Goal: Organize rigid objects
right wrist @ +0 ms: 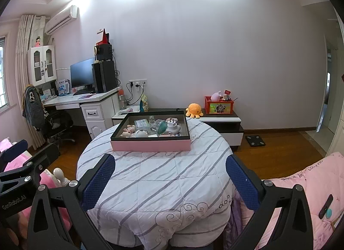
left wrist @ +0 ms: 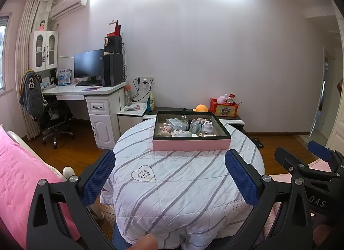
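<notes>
We see the round quilt-covered worktop [left wrist: 182, 177] mid-frame, carrying the pink box [left wrist: 191, 131] of small figurines [left wrist: 169, 130] at its far edge. Left gripper [left wrist: 169, 177] and right gripper [right wrist: 169, 179] hover with fingers spread, empty.

The left claw [left wrist: 169, 177] gapes empty above the quilted table [left wrist: 172, 185], well short of the pink tray [left wrist: 191, 144] of trinkets.

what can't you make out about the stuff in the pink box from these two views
- Pink box floor, both views: its near wall hides the items' lower parts.
- Small figurines, both views: too small to identify.
- Clear case label, both views: too small to read.
- Table under the striped quilt: fully covered.
</notes>
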The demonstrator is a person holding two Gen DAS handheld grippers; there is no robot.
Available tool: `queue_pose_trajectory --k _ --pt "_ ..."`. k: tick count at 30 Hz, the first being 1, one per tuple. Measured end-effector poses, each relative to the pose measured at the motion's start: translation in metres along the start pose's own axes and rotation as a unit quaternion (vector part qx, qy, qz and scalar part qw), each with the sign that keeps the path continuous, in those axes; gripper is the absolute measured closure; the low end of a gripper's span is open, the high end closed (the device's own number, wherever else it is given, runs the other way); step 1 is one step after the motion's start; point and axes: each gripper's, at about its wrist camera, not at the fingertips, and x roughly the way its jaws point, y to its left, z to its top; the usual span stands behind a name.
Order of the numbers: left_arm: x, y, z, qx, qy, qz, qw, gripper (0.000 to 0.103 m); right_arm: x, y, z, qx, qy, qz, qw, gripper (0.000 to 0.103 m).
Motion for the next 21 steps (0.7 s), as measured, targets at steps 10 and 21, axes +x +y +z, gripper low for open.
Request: queue_pose_trajectory --k 10,21 --pt "0.0018 -0.0021 -0.0009 -0.001 0.002 0.001 1.0 0.0 -0.0013 0.0016 -0.0003 0.0 0.001 0.001 1.0 0.0" --pt "0.0042 -0.0004 -0.005 -0.009 0.001 0.002 1.0 0.0 -0.0007 0.0029 -0.0035 0.0 0.005 0.001 1.0 0.0"
